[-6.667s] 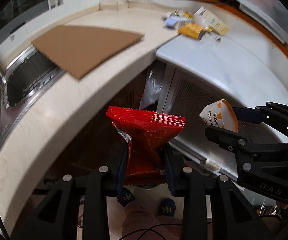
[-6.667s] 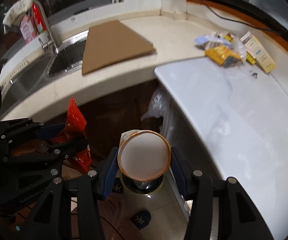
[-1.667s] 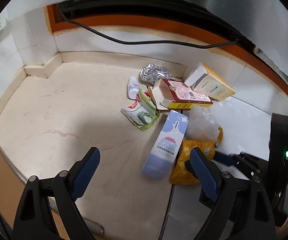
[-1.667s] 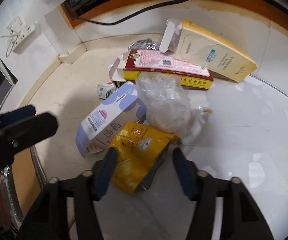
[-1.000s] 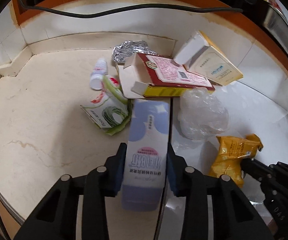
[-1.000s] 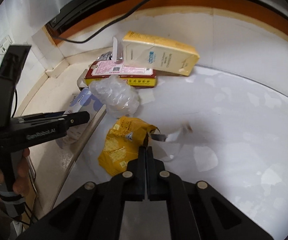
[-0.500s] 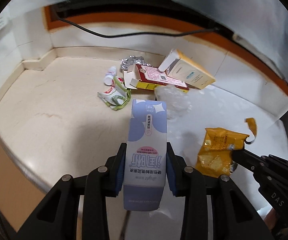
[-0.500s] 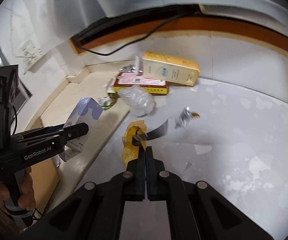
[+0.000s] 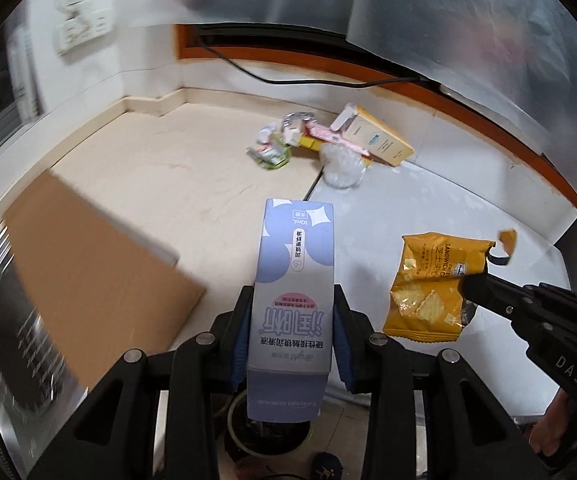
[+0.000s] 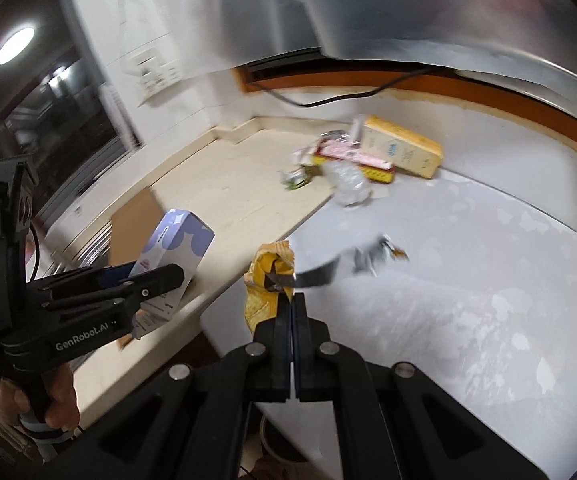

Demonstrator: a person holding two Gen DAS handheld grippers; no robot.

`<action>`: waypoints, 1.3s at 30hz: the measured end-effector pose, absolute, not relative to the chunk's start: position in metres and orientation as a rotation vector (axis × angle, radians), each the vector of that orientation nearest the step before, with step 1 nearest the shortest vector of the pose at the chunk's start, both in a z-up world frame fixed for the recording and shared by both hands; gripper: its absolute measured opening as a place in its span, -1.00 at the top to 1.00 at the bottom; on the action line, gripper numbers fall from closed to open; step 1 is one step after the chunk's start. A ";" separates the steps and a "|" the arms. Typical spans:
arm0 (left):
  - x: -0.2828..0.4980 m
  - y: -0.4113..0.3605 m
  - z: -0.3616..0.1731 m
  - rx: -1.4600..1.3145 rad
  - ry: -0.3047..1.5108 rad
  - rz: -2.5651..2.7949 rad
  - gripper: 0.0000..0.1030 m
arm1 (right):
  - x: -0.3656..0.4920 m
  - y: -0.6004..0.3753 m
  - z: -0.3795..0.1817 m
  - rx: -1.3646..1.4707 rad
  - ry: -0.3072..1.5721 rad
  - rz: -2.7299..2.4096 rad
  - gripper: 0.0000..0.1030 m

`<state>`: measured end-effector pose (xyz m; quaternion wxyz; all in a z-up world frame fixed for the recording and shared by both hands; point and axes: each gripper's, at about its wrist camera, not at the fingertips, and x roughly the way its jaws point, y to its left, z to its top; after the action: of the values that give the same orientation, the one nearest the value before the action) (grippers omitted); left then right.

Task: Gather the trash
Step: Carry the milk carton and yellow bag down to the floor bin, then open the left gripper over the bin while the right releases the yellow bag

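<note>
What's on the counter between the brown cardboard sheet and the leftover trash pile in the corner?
Nothing: in the left wrist view, bare beige countertop runs from the flat brown cardboard sheet to the trash pile.

Both grippers are black plastic frames of jointed bars pinned with round silver screws. The left gripper (image 9: 293, 332) has blue pads inside its fingers (image 9: 241, 334) and white lettering "GenRobot.AI" along its side, above a pistol-style handle wrapped with a pale band. The right gripper (image 10: 291, 300) has dark blue pads and white letters "DAS" on its body.
</note>
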<state>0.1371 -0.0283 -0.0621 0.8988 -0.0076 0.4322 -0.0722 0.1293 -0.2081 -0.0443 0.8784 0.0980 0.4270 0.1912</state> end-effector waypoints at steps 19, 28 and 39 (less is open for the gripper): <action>0.021 -0.002 -0.170 -0.044 1.047 -0.047 0.34 | 0.025 -0.129 -0.118 -0.038 1.025 0.583 1.00; 0.024 0.002 -0.289 -0.005 1.172 -0.103 0.34 | 0.016 -0.108 -0.239 -0.055 1.150 0.474 0.99; 0.054 0.010 -0.440 0.040 1.263 -0.112 0.32 | 0.034 -0.096 -0.416 -0.003 1.257 0.373 0.99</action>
<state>0.0537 0.0103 -0.4401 0.8054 0.0187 0.5902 -0.0524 0.0341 -0.0960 -0.4162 0.7928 -0.0015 0.5844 0.1733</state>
